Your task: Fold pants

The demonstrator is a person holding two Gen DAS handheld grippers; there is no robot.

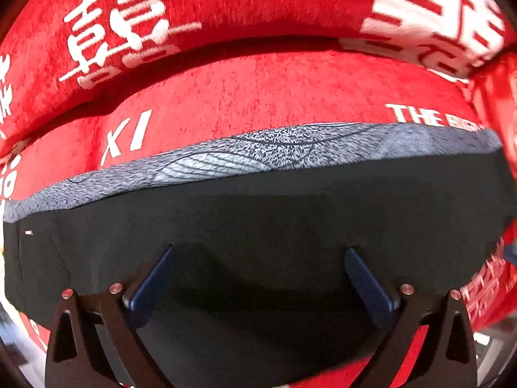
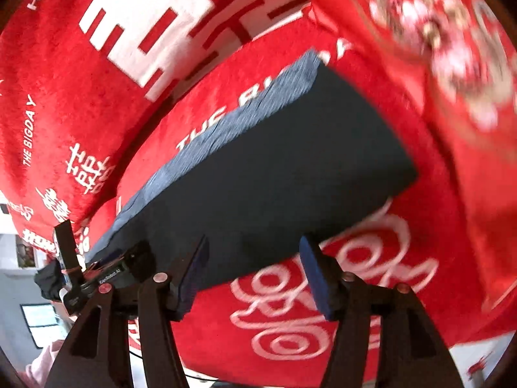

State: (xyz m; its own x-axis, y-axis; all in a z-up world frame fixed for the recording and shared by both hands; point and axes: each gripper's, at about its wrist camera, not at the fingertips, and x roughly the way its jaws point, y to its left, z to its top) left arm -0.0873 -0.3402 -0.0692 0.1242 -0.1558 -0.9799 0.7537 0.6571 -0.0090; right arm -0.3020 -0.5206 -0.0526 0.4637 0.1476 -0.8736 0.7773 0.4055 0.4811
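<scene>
Blue pads (image 1: 155,278) of the left gripper (image 1: 258,255) stand spread wide above the pants (image 1: 258,207), pinching nothing. These lie folded into a dark slab on the red seat cover (image 1: 258,90), their grey patterned layer (image 1: 245,155) along the far edge, toward the cushion (image 1: 226,6). At the pants' near corner the right gripper (image 2: 253,252) hangs with jaws parted, empty, over the seat's white swirl print (image 2: 290,317).
</scene>
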